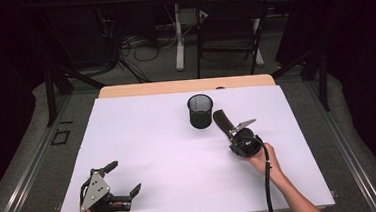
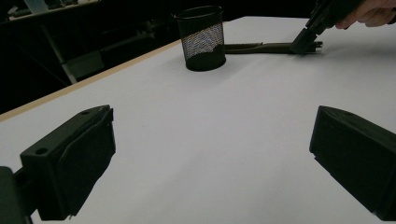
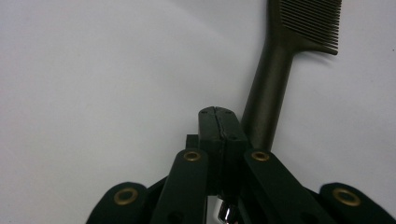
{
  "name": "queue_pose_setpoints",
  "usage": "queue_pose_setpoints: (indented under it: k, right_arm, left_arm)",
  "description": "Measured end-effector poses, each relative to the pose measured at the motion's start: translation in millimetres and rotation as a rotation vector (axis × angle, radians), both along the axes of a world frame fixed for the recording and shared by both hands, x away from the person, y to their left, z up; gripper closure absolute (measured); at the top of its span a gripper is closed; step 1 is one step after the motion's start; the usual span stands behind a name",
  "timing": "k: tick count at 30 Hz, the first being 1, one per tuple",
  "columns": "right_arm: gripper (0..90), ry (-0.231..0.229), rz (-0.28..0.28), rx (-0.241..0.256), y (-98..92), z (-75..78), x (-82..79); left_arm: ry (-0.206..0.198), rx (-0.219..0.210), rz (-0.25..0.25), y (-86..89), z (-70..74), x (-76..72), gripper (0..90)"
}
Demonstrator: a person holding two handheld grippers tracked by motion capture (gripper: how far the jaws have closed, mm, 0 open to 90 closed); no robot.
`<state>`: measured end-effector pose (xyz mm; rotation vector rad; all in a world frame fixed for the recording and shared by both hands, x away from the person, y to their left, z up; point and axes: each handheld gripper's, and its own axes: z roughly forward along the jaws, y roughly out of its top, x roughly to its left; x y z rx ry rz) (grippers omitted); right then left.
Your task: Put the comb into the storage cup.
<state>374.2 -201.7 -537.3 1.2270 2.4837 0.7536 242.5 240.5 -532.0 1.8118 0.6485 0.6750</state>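
One comb (image 3: pixel 280 70) lies on the table at the frame's upper right, beside the right gripper (image 3: pixel 219 122), whose jaws are together; spread them and straddle the handle squarely.

I'm seeing a dark brown comb (image 3: pixel 275 74) lying on the plain white table (image 1: pixel 144 154), a black mesh cup (image 1: pixel 200 111) with a fine grid pattern, and my black right gripper (image 3: pixel 218 116) showing brass-coloured rivets.
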Motion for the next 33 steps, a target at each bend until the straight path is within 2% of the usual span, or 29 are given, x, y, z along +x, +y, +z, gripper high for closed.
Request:
queue_pose_setpoints:
  k: [3, 6, 7, 9, 10, 12, 13, 14, 17, 24, 30, 33]
  right_arm:
    - [88.9, -0.001, 0.0, 0.016, -0.3, -0.6, 0.0]
    - [66.6, 0.017, 0.009, 0.047, 0.3, 6.3, -1.3]
    - [66.6, 0.017, 0.009, 0.047, 0.3, 6.3, -1.3]
    - [55.1, 0.021, 0.019, 0.066, -0.6, 13.2, -3.1]
    - [55.1, 0.021, 0.019, 0.066, -0.6, 13.2, -3.1]
    - [48.3, 0.023, 0.024, 0.077, -1.6, 16.3, -4.8]
    - [40.2, 0.027, 0.014, 0.079, -2.3, 19.0, -6.5]
    - [40.2, 0.027, 0.014, 0.079, -2.3, 19.0, -6.5]
    - [31.0, 0.032, 0.007, 0.08, -5.3, 22.8, -7.2]
    - [17.7, 0.045, -0.014, 0.069, -7.5, 29.7, -4.4]
    - [13.2, 0.073, -0.032, 0.056, -2.1, 27.9, 0.0]
    - [7.6, 0.092, -0.041, 0.033, -0.2, 26.5, 5.3]
  left_arm:
    - [0.0, 0.0, 0.0, -0.1, 0.0, 0.1, 0.3]
    - [-0.001, 0.001, -0.001, -0.1, 0.0, 0.2, 0.3]
    - [-0.001, 0.001, -0.001, 0.0, 0.0, 0.2, 0.3]
    - [-0.002, 0.001, -0.001, 0.4, 0.1, 0.1, 0.3]
    - [-0.002, 0.001, 0.0, 0.6, 0.2, 0.0, 0.3]
    - [-0.002, -0.001, 0.002, 1.0, 0.3, -0.3, 0.3]
    - [-0.001, -0.002, 0.003, 1.0, 0.4, -0.5, 0.3]
    - [-0.001, -0.002, 0.003, 1.0, 0.4, -0.6, 0.3]
    - [-0.002, -0.001, 0.004, 0.6, 0.5, -0.8, 0.3]
    - [0.0, 0.004, 0.003, -1.2, 0.1, -0.2, 0.3]
    - [-0.006, 0.008, 0.001, -1.4, 0.6, -1.1, 0.3]
    - [-0.006, 0.005, -0.001, -1.2, 0.6, -0.6, 0.3]
